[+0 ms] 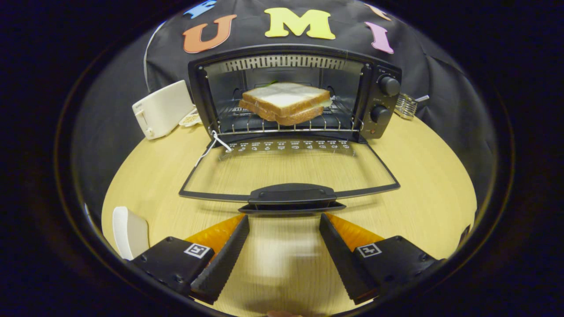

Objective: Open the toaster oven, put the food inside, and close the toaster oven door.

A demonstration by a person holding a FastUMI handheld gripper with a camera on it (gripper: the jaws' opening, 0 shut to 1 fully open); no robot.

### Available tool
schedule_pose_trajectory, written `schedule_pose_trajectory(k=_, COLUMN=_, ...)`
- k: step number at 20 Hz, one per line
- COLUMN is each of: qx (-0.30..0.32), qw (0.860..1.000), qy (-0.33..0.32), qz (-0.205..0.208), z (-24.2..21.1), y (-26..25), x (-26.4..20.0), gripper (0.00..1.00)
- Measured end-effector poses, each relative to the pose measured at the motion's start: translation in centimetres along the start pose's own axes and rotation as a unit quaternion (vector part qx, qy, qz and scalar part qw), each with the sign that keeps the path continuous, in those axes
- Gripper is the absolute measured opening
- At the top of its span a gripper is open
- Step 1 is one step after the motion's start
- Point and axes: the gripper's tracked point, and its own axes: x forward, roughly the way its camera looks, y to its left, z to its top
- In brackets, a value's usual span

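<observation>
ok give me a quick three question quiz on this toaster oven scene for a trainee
1. True or false: the sandwich already lies on the rack inside the toaster oven.
2. The oven door is: A) shut, B) folded down flat toward the claw, C) taken off.
3. Fill in: the claw is ____, its fingers just short of the door handle and holding nothing.

Key: 1 true. 2 B. 3 open.
</observation>
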Motion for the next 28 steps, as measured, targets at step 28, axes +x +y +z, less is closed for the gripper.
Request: schedule_pose_trajectory(k=28, qx=0.019, qw=0.990, qy=-0.135, qz=0.034, z=15.2, y=1.4, x=-3.1, gripper=1.00)
